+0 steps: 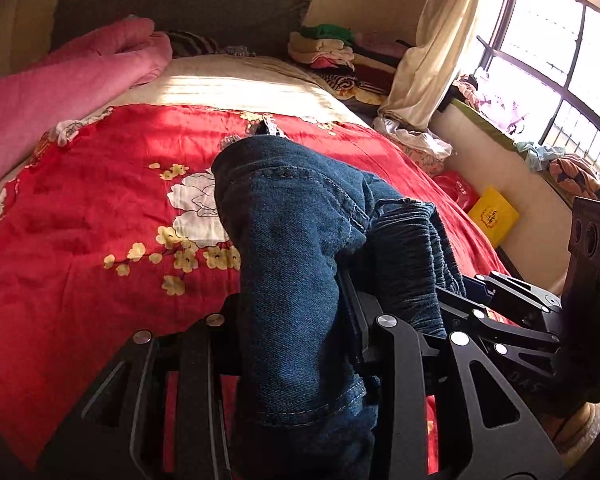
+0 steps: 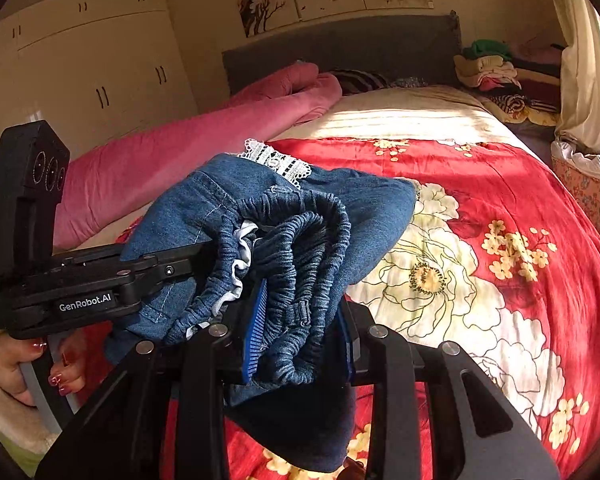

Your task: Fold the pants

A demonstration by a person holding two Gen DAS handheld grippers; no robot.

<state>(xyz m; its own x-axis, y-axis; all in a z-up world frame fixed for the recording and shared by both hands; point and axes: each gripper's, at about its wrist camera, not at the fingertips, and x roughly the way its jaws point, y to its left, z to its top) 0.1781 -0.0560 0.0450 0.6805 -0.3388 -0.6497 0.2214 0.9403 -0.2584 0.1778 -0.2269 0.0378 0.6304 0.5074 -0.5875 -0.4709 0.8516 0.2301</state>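
Note:
The blue denim pants [image 1: 300,248] with an elastic waistband [image 2: 296,240] and white lace trim [image 2: 276,162] hang bunched above the red floral bedspread [image 1: 100,208]. My left gripper [image 1: 300,320] is shut on a fold of the denim; it also shows in the right wrist view [image 2: 160,270], clamped on the waistband's left side. My right gripper [image 2: 300,344] is shut on the gathered waistband, with a blue pad [image 2: 256,332] showing; it also shows in the left wrist view [image 1: 480,312]. The two grippers are close together.
A rolled pink quilt [image 1: 60,80] lies along the bed's left side. Folded clothes [image 1: 332,48] are piled by the grey headboard [image 2: 340,48]. A curtain [image 1: 432,48], window and cluttered sill stand to the right. White wardrobes [image 2: 92,72] are on the left.

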